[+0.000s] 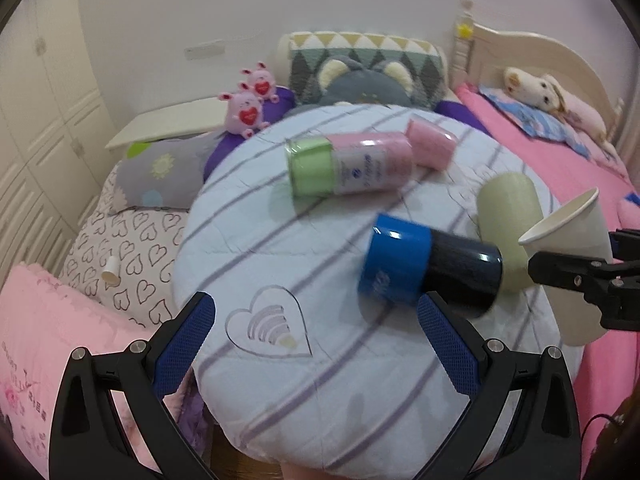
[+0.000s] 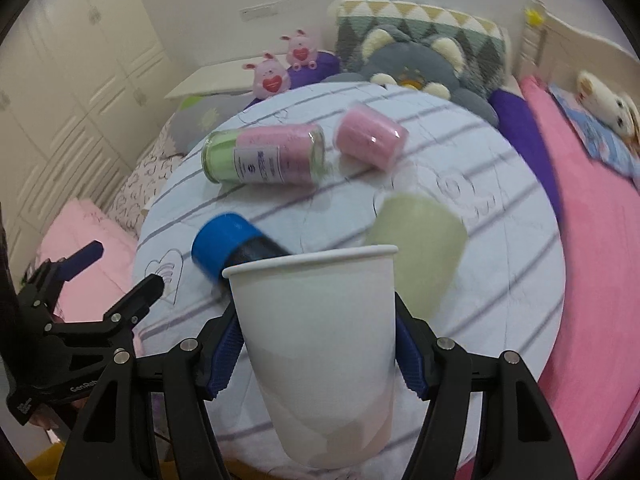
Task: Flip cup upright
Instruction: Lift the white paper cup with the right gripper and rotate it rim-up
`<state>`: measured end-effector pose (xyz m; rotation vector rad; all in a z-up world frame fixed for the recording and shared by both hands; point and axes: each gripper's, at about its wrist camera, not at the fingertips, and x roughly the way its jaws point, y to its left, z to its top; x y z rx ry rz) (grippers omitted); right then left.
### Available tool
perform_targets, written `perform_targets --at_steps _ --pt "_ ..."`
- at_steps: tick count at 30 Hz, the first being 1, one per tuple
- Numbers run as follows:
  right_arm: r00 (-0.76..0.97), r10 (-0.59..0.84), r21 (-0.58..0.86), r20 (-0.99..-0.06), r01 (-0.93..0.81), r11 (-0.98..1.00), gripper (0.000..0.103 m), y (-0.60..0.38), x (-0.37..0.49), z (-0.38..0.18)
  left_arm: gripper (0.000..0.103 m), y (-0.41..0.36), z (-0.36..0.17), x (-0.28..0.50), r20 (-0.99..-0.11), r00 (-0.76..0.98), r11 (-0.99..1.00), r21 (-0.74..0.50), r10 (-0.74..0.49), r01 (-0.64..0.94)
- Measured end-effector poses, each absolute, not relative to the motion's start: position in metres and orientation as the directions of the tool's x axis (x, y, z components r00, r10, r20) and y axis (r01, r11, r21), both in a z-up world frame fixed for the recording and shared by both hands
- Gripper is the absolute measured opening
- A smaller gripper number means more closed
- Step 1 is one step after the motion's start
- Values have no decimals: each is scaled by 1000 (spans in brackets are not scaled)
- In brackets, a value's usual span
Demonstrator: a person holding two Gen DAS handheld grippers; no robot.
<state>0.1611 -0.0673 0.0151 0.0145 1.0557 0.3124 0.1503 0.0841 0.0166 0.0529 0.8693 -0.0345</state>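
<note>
A white paper cup (image 2: 320, 344) is held in my right gripper (image 2: 316, 336), which is shut on its sides. The cup's mouth points up and away, and it is lifted above the round striped cushion (image 2: 480, 288). In the left wrist view the cup (image 1: 572, 248) shows at the right edge, tilted, with the right gripper's fingers (image 1: 560, 276) on it. My left gripper (image 1: 316, 340) is open and empty over the cushion's (image 1: 312, 392) near side.
On the cushion lie a blue-capped dark jar (image 1: 428, 264), a green-and-pink jar (image 1: 348, 164), a pink roll (image 1: 430, 144) and a pale green cup (image 1: 510, 220). Plush toys (image 1: 248, 108) and pillows (image 1: 360, 64) sit behind. A pink bed (image 1: 560, 152) runs along the right.
</note>
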Motion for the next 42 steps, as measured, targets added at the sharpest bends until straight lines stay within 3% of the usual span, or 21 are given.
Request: perform_targets --at_steps 12,14,42 --pt "381 260 253 -887 -71 965 70 -80 126 -40 102 71 -17 132 -814 577 986 33 -68 163" --pt "381 247 241 -891 -63 968 81 -80 124 -44 102 71 -19 130 -816 575 987 35 -63 158" --pt "514 277 231 -812 -152 961 81 -129 98 -13 102 25 -7 100 -832 554 995 14 -43 97"
